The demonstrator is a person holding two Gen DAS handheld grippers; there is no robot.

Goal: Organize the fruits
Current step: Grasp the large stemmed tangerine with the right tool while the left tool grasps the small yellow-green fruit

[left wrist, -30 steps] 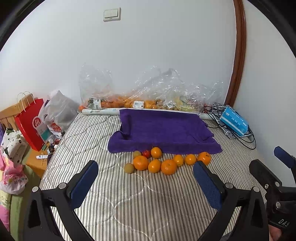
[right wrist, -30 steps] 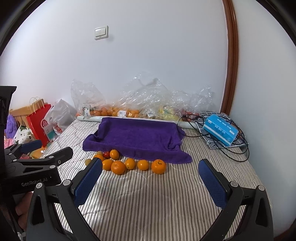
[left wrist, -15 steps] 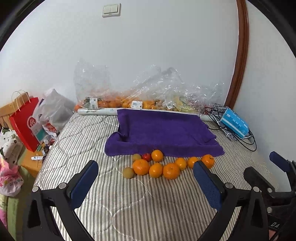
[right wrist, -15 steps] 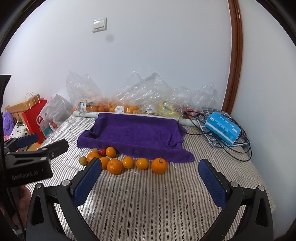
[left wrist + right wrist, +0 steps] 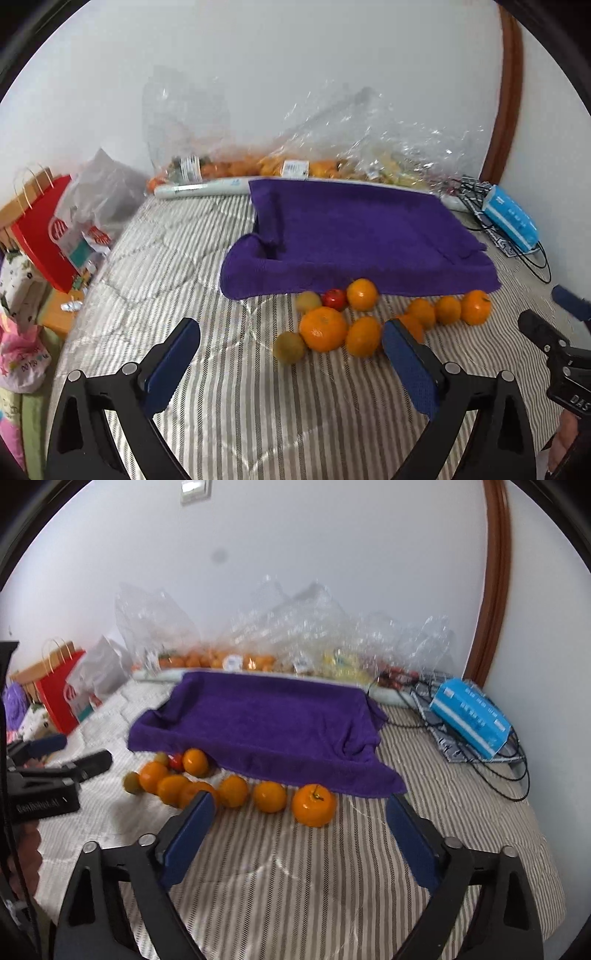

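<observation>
Several oranges (image 5: 322, 328) lie in a loose row on the striped mattress (image 5: 229, 406), just in front of a purple towel (image 5: 354, 236) draped over a tray-like shape. Among them are a small red fruit (image 5: 334, 298) and two yellow-green fruits (image 5: 290, 347). My left gripper (image 5: 290, 326) is open above the mattress, just short of the fruits. My right gripper (image 5: 299, 799) has its jaws closing with nothing pressed between them. The big orange with a stem (image 5: 314, 805) lies just ahead of them. Each gripper shows at the edge of the other's view.
Clear plastic bags (image 5: 295, 147) of fruit and a white roll (image 5: 199, 189) line the wall behind the towel. A red paper bag (image 5: 44, 236) stands off the mattress at the left. At the right, a blue box (image 5: 471, 716) rests on black cables.
Both grippers have moved forward and down towards the fruits, which now look larger and nearer. The right jaws stand closer together than before.
</observation>
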